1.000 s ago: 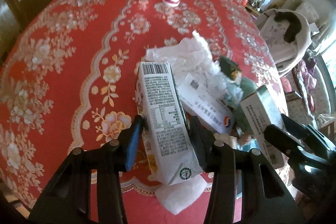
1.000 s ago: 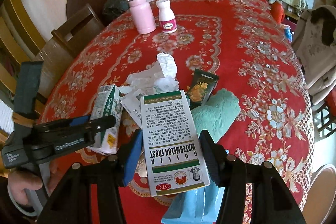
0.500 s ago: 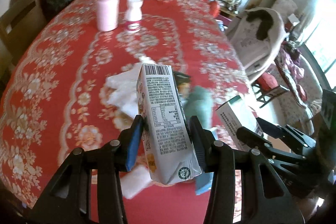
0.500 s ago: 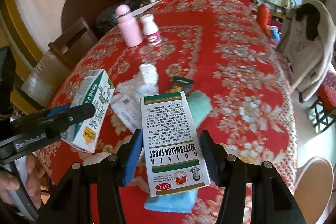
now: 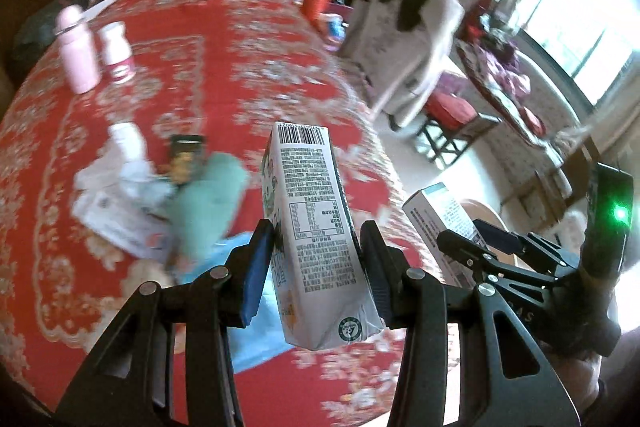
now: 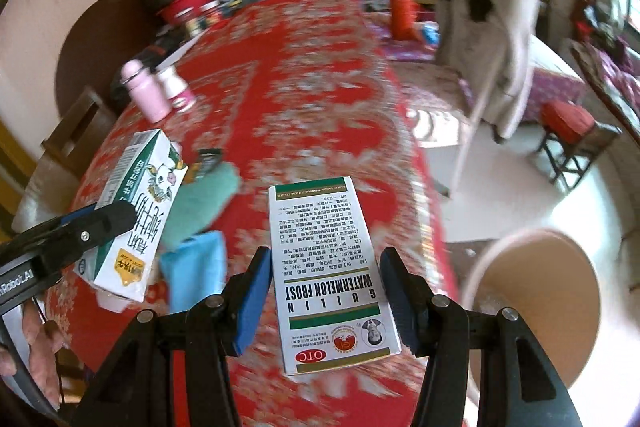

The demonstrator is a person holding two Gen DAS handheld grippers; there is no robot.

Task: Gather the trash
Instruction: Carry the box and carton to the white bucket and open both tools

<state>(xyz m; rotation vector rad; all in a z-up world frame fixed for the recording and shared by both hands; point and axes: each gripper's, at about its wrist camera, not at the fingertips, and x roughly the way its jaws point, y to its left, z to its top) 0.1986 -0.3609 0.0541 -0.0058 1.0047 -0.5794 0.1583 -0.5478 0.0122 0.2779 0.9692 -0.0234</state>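
Note:
My left gripper (image 5: 316, 267) is shut on a white and green milk carton (image 5: 312, 227), held above the red tablecloth (image 5: 200, 67). In the right wrist view the same carton (image 6: 136, 219) shows at the left. My right gripper (image 6: 326, 291) is shut on a flat white medicine box (image 6: 328, 267) printed "Watermelon Frost"; the box (image 5: 440, 223) also shows at the right of the left wrist view. Left on the table are crumpled white tissue (image 5: 124, 163), a white leaflet (image 5: 116, 219), a dark snack wrapper (image 5: 184, 155), a green cloth (image 5: 212, 199) and a blue cloth (image 6: 196, 267).
A tan round bin (image 6: 536, 303) stands on the floor by the table's right edge. A pink bottle (image 5: 78, 55) and a white bottle (image 5: 116, 55) stand farther back. A chair draped with a coat (image 6: 492, 39) and a red stool (image 6: 568, 123) are on the right.
Both grippers have lifted their boxes off the pile and swung right, toward the table's edge. The bin has come into the right wrist view.

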